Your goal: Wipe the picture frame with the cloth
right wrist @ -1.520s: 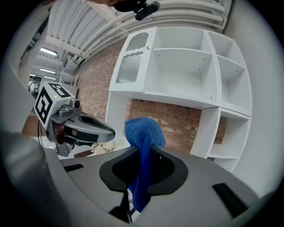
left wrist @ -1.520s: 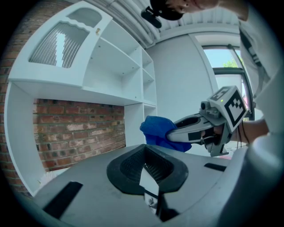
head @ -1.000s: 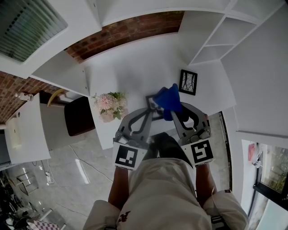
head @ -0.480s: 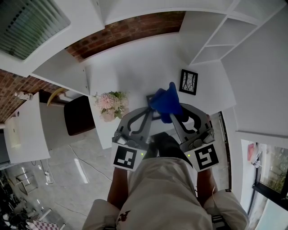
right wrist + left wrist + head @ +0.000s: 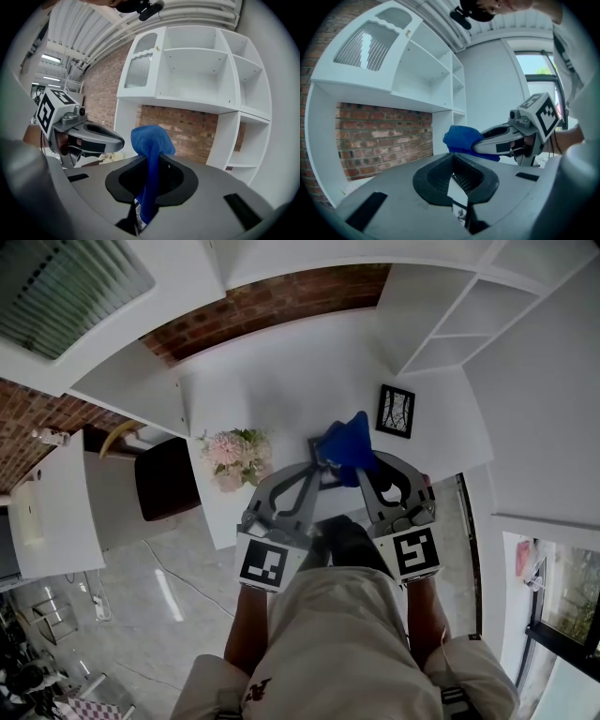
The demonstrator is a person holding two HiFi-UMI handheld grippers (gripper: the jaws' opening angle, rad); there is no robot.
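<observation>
**A:** Left gripper?

**B:** Your left gripper is clamped on the picture frame. You see the frame edge-on between its 2 black pads. It has a thin dark border, a pale shiny face and a scrap of dark print low down near the jaw roots.

**A:** And the right?

**B:** Your right gripper is pinching the cloth. The cloth is deep blue with a fine nubbly weave. A narrow strip of it runs down between the jaws, and above the tips it bunches into 1 rounded clump.

**A:** Where does the cloth sit against the frame?

**B:** Just past your left gripper's tips and a little to their right, over the far end of the frame. From your head camera the clump covers most of the frame, leaving only a dark edge showing at the clump's left. Whether cloth and frame touch, I cannot tell.

**A:** Anything else close to the tools?

**B:** A 2nd frame, black with a white mat and a branch-like drawing, sits on the white counter beyond your right gripper, apart from the cloth. A pink bouquet stands on the counter left of your left gripper. A dark seat is farther left again, off the counter.
</observation>
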